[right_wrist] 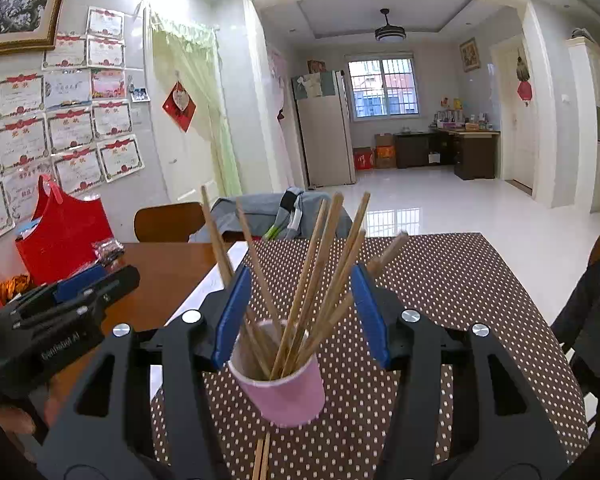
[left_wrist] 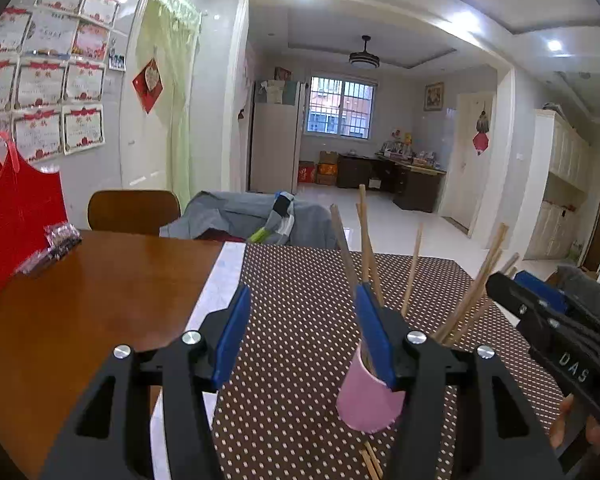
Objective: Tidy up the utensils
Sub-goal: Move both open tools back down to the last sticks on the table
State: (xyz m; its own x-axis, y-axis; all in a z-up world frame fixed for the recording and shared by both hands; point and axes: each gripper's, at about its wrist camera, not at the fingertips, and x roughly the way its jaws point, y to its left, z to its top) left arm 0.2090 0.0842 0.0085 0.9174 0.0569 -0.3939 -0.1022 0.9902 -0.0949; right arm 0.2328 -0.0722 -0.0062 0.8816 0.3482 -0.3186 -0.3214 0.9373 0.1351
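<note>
A pink cup (right_wrist: 284, 392) stands on the brown dotted mat (right_wrist: 440, 280) with several wooden chopsticks (right_wrist: 320, 264) fanned out of it. My right gripper (right_wrist: 300, 276) is open just above the cup. The chopsticks rise between its blue fingers (right_wrist: 232, 312), and the pads do not press on them. Two loose chopsticks (right_wrist: 262, 456) lie on the mat in front of the cup. My left gripper (left_wrist: 302, 292) is open with nothing between its fingers. In the left wrist view the pink cup (left_wrist: 370, 400) sits partly behind its right finger (left_wrist: 374, 336). The right gripper (left_wrist: 552, 320) shows at that view's right edge.
A red bag (right_wrist: 64, 232) and a small packet (right_wrist: 108, 248) stand at the far left of the wooden table (left_wrist: 100, 300). A brown chair (left_wrist: 134, 210) and a chair draped in grey cloth (left_wrist: 240, 216) line the far edge. The left gripper (right_wrist: 76, 292) is at the left.
</note>
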